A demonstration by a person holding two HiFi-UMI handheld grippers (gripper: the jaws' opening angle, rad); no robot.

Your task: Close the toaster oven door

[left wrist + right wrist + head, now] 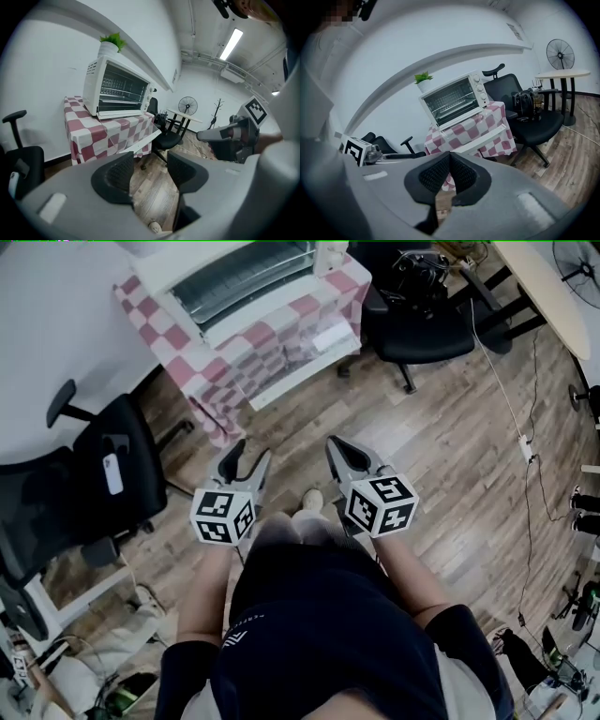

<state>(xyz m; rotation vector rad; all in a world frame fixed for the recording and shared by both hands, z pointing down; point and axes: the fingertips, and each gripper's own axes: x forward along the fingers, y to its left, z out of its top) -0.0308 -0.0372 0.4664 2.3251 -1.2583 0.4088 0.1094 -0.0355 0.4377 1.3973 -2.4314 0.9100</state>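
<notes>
The white toaster oven (248,277) stands on a small table under a red-and-white checked cloth (272,343), well ahead of both grippers. Its glass door (123,89) looks upright against the front in both gripper views, and the oven (454,101) has knobs on its right side. My left gripper (249,454) hangs over the wooden floor with its jaws apart and nothing between them (150,171). My right gripper (335,442) is level with it, jaws closed tip to tip and holding nothing (450,157). Neither touches the oven.
A white board (300,371) leans along the table's front. One black office chair (103,474) is at the left and another (422,329) at the right of the table. A potted plant (110,44) tops the oven. A cable (511,409) runs across the floor.
</notes>
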